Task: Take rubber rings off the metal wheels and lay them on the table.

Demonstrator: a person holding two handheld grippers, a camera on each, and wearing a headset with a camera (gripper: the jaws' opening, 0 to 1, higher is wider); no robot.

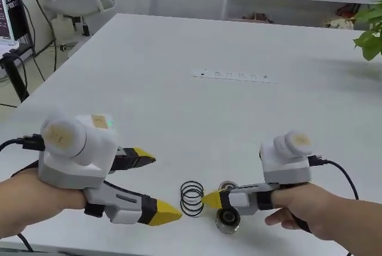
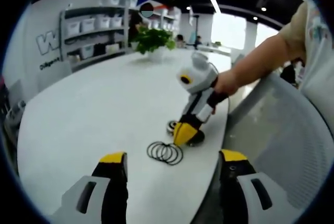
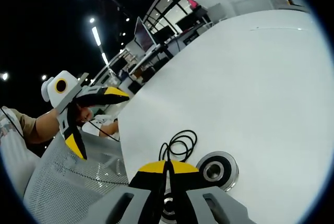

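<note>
- Holds the left gripper (image 1: 162, 186) low over the tabletop (image 1: 239, 119) at its front edge, jaws spread wide with nothing between them.
- Presses the right gripper (image 1: 209, 197) fully closed, yellow tips touching a heap of black rubber rings (image 1: 192, 198); cannot tell whether a ring is pinched.
- Shows the rubber rings lying loose and overlapping near the front edge, between the two grippers.
- Finds the near wheel (image 1: 227, 219) just beside the heap, under the right gripper's jaws and closest to the front edge.
- Sets the far wheel (image 1: 225, 185) just behind it, a dark band around its rim in the right gripper view.
</note>
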